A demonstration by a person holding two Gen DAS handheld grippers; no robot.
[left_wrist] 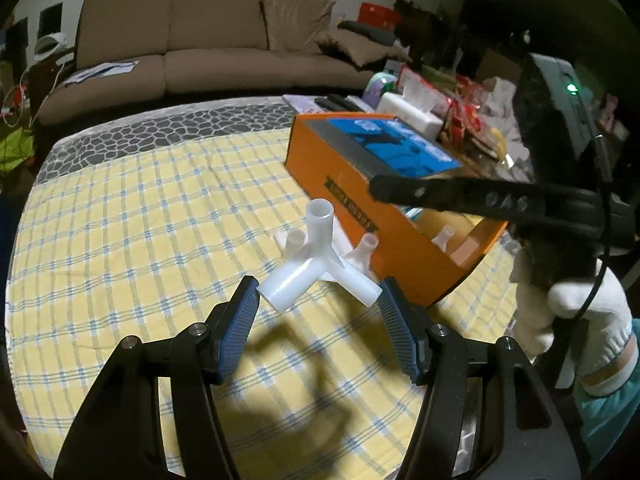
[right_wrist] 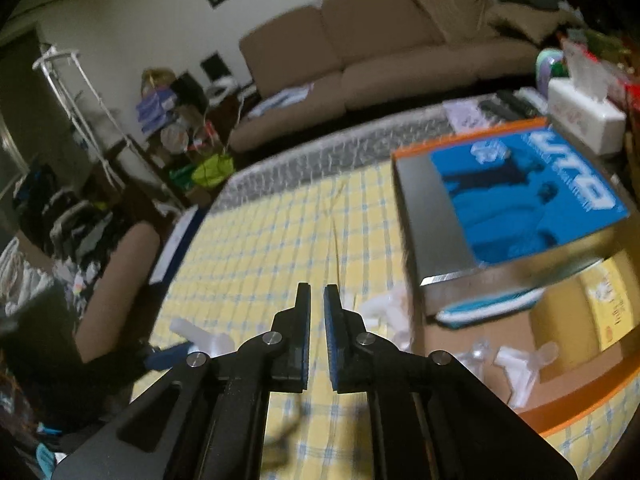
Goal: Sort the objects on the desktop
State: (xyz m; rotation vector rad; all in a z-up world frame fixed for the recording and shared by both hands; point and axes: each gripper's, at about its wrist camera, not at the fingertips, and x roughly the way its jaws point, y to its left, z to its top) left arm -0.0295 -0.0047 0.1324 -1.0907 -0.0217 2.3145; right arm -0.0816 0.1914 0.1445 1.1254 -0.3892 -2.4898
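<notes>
The left tongs (left_wrist: 318,300) grip a white pipe connector (left_wrist: 316,268); the right tongs (right_wrist: 317,300) are closed, empty. The far connectors beside the orange box (left_wrist: 360,216) are blurred and half hidden.

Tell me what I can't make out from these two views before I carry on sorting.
- Orange box interior: left wrist view, mostly covered by its blue lid and the right gripper's black finger.
- White connectors in the box: right wrist view, blurred, count unclear.
- Small connectors behind the held white connector: partly hidden.
- Box side lettering: too smeared.
</notes>
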